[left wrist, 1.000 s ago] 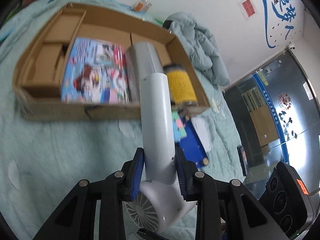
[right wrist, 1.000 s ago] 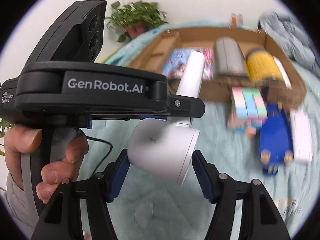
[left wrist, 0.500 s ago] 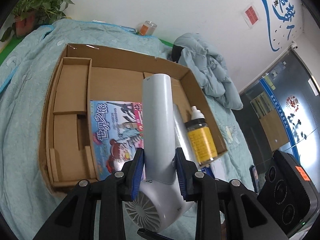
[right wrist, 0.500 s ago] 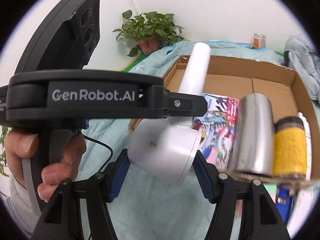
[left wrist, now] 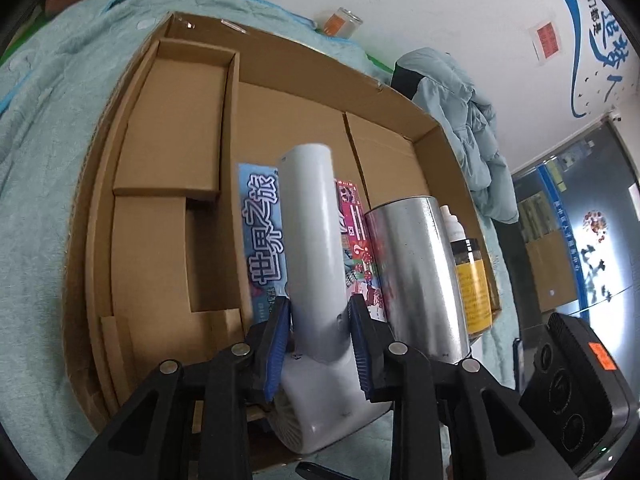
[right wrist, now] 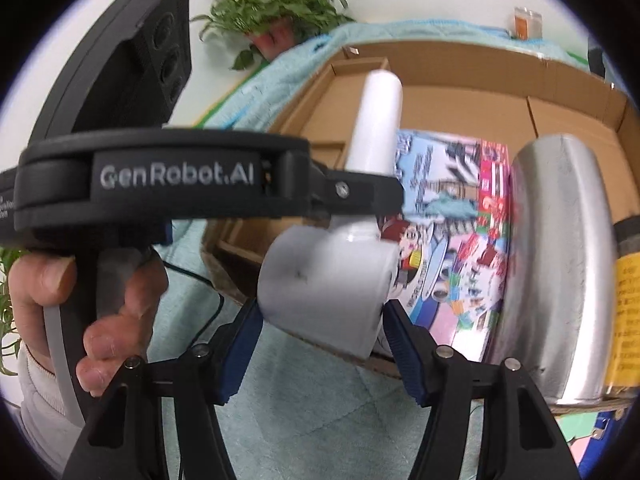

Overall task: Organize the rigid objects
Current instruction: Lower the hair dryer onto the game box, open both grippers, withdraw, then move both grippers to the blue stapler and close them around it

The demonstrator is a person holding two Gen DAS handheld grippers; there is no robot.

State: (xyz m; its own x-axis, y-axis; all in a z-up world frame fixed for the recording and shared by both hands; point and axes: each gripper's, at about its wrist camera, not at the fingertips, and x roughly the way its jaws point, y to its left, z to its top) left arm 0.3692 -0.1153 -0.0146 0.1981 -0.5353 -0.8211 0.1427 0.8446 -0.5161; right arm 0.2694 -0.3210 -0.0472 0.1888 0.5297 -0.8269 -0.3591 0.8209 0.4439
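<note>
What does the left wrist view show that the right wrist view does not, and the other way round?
Only the left wrist view: the left gripper seen from behind, shut on the hair dryer's handle, and a glass door.

Only the right wrist view: the right gripper with its pads on the dryer's barrel, and the hand that holds the left gripper.

Both: the cardboard box, the book, the silver can, the yellow bottle.

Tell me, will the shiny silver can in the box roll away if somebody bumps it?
Probably a little. The silver can lies on its round side, so it could roll. The colourful book on one side and the yellow bottle on the other should stop it quickly. It looks stiff and smooth, maybe slippery.
</note>
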